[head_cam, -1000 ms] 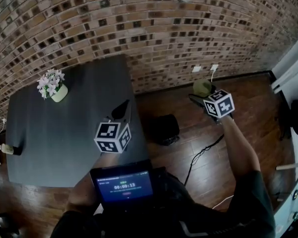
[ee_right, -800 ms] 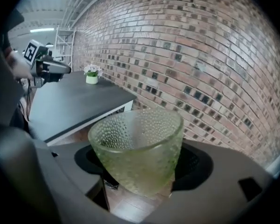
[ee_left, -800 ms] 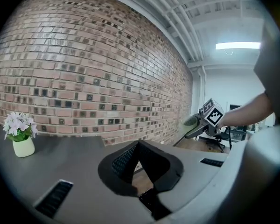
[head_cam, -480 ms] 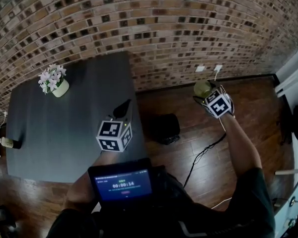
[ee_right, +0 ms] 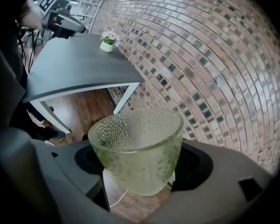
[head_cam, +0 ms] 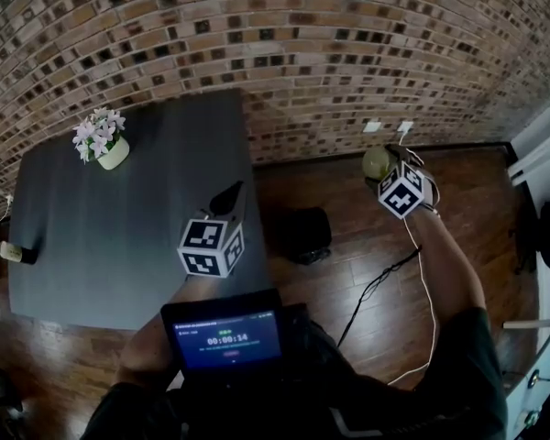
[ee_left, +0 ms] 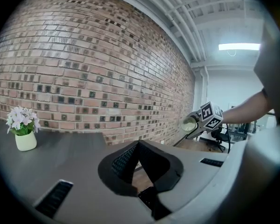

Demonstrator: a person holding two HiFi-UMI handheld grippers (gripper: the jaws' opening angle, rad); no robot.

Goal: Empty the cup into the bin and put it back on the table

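**Cup out over the floor, tip not yet finished**

My right gripper (head_cam: 381, 167) has its fingers (ee_right: 196, 164) clenched on the green glass cup (ee_right: 137, 148), one pad against each side of its pebbled wall. The cup is in the air to the right of the bench (head_cam: 119, 236), above the wooden floor and near the brick wall (head_cam: 302, 44). It leans, but its mouth is not yet turned down. I can see nothing lying inside it, though the bubbled glass makes that hard to be sure of.

My left gripper (ee_left: 139, 146) is level over the bench edge, fingers closed tip to tip on nothing.

I judge this to be the emptying step. The only candidate for the bin is a dark thing on the floor (head_cam: 302, 236) just beside the bench, and I cannot tell for certain that it is one. In the head view the cup sits well apart from it. So the next move calls for bringing the cup above that opening and rolling my wrist until the mouth faces down. The grip must stay firm, because smooth glass could slip. After that the cup goes back upright onto the bench and I let go.

Against a second ago, my right wrist has rolled, so the marker cube shows different faces. The cup is in nearly the same spot and the grip is unchanged. The left gripper has hardly shifted.
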